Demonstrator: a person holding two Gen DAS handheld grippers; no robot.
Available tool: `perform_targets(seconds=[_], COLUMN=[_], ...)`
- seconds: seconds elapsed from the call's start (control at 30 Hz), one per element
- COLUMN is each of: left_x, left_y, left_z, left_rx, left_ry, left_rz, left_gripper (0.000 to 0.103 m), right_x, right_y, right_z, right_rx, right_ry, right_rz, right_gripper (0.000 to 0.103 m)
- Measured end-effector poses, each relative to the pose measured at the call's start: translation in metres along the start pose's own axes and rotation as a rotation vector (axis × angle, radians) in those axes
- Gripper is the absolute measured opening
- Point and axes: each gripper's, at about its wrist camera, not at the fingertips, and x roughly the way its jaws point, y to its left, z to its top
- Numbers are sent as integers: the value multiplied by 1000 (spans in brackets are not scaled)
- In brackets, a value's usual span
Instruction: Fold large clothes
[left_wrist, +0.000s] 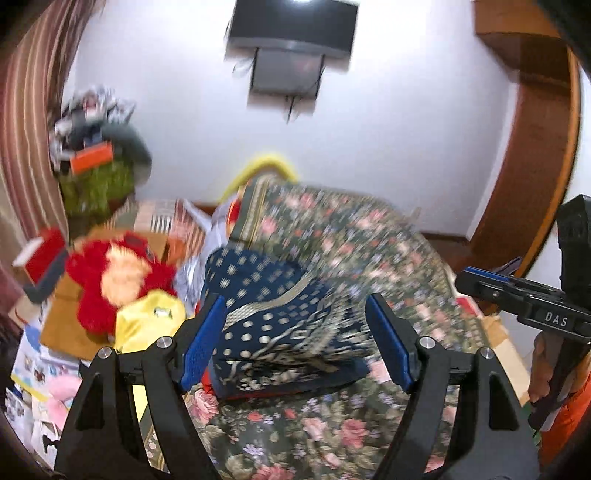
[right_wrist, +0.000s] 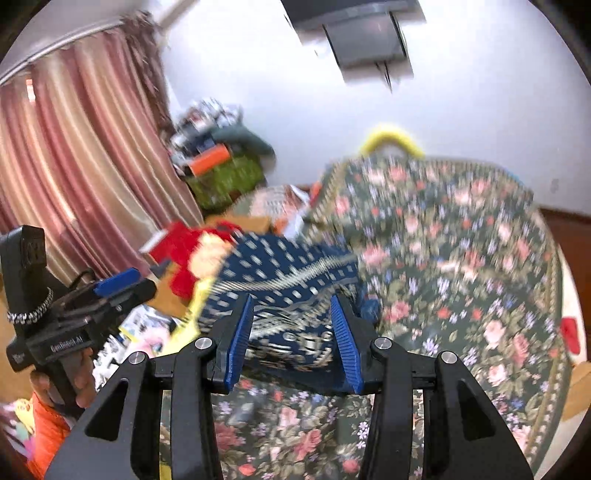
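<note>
A navy cloth with pale dots and woven bands (left_wrist: 280, 314) lies folded in a thick bundle on the floral bedcover (left_wrist: 351, 236). It also shows in the right wrist view (right_wrist: 288, 280). My left gripper (left_wrist: 297, 332) is open, its blue pads wide apart, just in front of the bundle and holding nothing. My right gripper (right_wrist: 291, 332) is open too, its pads either side of the bundle's near edge without gripping it. The right gripper also shows at the right edge of the left wrist view (left_wrist: 491, 277), and the left gripper at the left of the right wrist view (right_wrist: 122, 282).
A red and cream plush toy (left_wrist: 110, 280) and a yellow cloth (left_wrist: 151, 321) lie left of the bundle among boxes and papers. A striped curtain (right_wrist: 74, 166) hangs at left. A wall screen (left_wrist: 291, 33) hangs behind. A wooden frame (left_wrist: 535, 147) stands right.
</note>
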Motion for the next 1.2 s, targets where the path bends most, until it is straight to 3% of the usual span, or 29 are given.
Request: perform_targets(seconds=[0.27, 0.47, 0.5, 0.57, 0.6, 0.67, 0.77, 0.97, 1.2], left_x=[-116, -172, -178, -184, -186, -193, -201, -207, -207], left_y=[-55, -87, -91, -97, -98, -101, -107, -112, -108], left_z=[-16, -46, -51, -59, -62, -70, -80, -90, -96], left_rx=[59, 99, 101, 99, 98, 86, 94, 113, 82], left_ry=[-254, -393, -402, -409, -415, -427, -446, -443, -425], left_rz=[11, 92, 101, 115, 121, 133, 140, 155, 148], left_gripper=[77, 77, 77, 79, 80, 95, 102, 103, 103], right_x=[-104, -144, -147, -154, -157, -161, -162, -163, -165], right_y=[60, 87, 89, 94, 95, 99, 103, 102, 102], right_z=[-22, -47, -51, -59, -62, -68, -72, -74, -75], right_rx=[-137, -149, -148, -143, -145, -154, -157, -131, -138], right_ry=[-255, -357, -369, -395, -406, -430, -436, -449, -446], right_rz=[-43, -71, -78, -104, -116, -139, -157, -194, -201], right_gripper=[41, 42, 43, 60, 64, 71, 90, 101, 102])
